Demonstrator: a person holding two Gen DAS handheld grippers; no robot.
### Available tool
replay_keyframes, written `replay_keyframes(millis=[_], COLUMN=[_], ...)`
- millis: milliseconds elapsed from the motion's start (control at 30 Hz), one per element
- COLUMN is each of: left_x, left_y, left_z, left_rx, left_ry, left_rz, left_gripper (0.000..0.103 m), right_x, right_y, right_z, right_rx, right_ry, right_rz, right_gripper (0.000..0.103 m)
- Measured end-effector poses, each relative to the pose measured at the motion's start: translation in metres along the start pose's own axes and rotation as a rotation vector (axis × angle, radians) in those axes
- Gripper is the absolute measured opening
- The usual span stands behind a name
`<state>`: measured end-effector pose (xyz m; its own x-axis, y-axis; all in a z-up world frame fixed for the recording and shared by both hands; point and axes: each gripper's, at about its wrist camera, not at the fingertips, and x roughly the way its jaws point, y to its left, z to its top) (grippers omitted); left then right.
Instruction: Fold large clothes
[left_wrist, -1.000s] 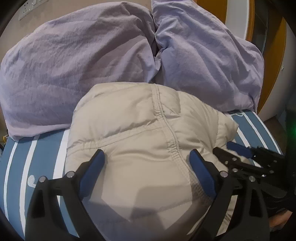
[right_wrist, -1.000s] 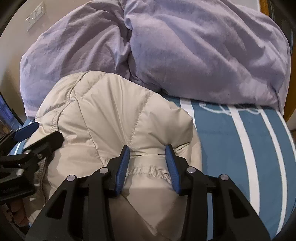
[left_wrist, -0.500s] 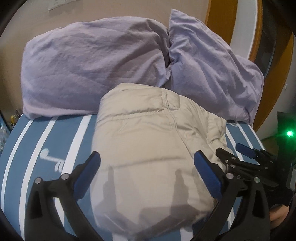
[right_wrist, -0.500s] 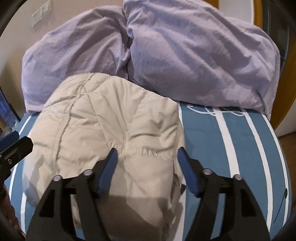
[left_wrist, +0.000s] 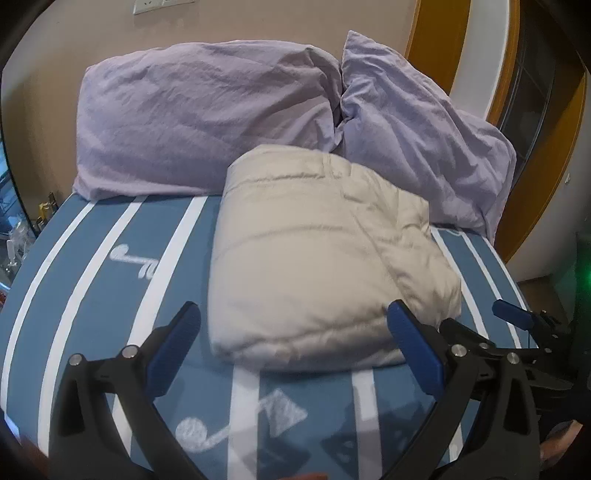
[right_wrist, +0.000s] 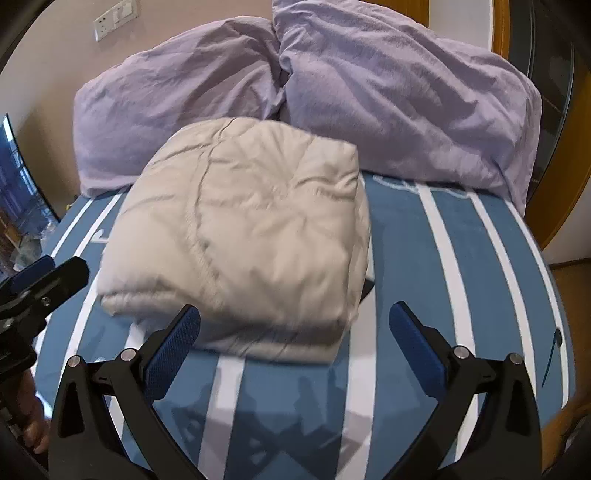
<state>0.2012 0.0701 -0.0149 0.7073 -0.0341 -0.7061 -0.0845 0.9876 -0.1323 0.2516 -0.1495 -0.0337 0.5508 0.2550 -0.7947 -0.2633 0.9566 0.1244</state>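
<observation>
Two purple pillows (left_wrist: 207, 125) lean against the wall at the head of the bed, and no brand name, label or readable word shows anywhere; the blue bedspread (left_wrist: 92, 288) carries only white stripes and white music-note motifs, and a wall socket plate (right_wrist: 112, 18) sits blank above. Your left gripper (left_wrist: 293, 341) stands wide apart, its blue pads (left_wrist: 173, 347) clear of any cloth, with only bare striped bedspread and the near edge of the bundle seen in the gap. Your right gripper (right_wrist: 293, 341) has its jaws opening, spread wide, and nothing is pinched between them; its pads (right_wrist: 171, 349) hang just short of the near fold. You hold both tools angled down over the bed, side by side, each visible at the edge of the other's view. The beige padded jacket (left_wrist: 317, 266) lies folded into a thick, roughly square bundle in the middle of the bedspread, its far edge touching the pillows. Quilted seams and a stitched curve cross its top face (right_wrist: 240, 229), the fabric is puffy and lightly creased, and stacked layers show along the near edge. A hand (right_wrist: 31, 424) shows at the left edge of the right wrist view.
</observation>
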Motion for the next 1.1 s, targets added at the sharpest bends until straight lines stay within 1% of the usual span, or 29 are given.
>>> replay_keyframes(millis=[267,467,700,867,1100], left_x=[-0.022,-0.027,-0.025,-0.024,-0.024], left_y=[0.013,0.016,0.014,0.008,0.007], left_z=[-0.032,-0.046,-0.057,-0.062,-0.065], left_rx=[-0.008,-0.012,-0.013,0.001,-0.007], left_ry=[-0.002,0.012,0.04,0.041,0.049], left_rz=[-0.021,-0.037,-0.052,-0.054,-0.051], left_gripper=[0.101,0.101,0.101,0.101,0.101], right_x=[-0.017,-0.024,-0.029,-0.028,-0.027], right_y=[0.006,0.01,0.006,0.004,0.0], right_z=[-0.029,-0.047,-0.057,-0.059,-0.061], right_rx=[0.014,0.014,0.046,0.059,0.08], right_ry=[0.014,0.014,0.001,0.008,0.012], right_rz=[0.045,0.075,0.082,0.087,0.097], right_gripper=[0.102,0.102,0.102,0.102,0.102])
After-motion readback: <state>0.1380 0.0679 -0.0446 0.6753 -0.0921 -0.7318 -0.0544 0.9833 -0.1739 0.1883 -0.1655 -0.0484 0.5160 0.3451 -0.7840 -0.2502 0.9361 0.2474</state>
